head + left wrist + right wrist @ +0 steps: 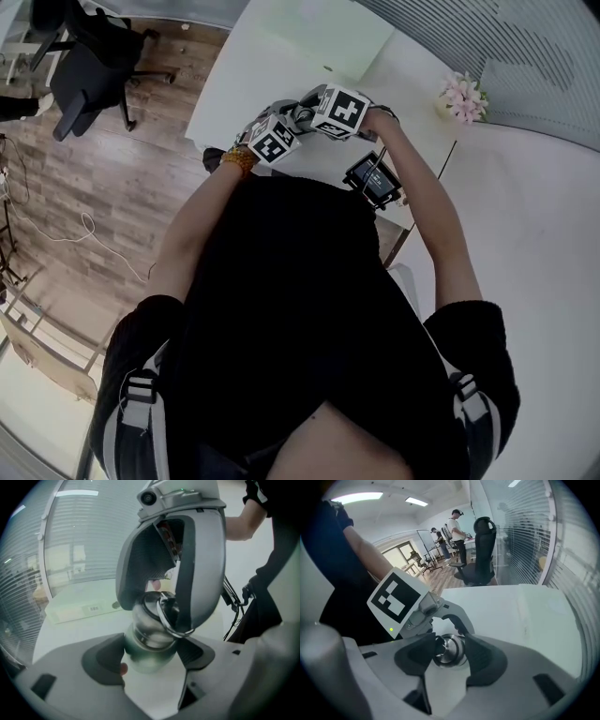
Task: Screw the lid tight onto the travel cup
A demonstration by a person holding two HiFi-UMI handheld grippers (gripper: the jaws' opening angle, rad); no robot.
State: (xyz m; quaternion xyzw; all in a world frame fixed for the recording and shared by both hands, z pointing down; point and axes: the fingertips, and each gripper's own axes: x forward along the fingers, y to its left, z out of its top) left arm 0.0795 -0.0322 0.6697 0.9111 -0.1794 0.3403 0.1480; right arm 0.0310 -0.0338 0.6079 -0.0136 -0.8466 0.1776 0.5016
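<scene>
Head view hid the travel cup (149,639); gripper views showed left gripper (149,662) clasping it, right gripper (449,655) clamping the lid (452,648).

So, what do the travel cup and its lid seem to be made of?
Travel cup: smooth pale-green body, perhaps coated metal or plastic; the blur leaves it open. Lid: polished silver metal, probably stainless steel, judging by its bright reflections, with a thin metal wire ring.
</scene>
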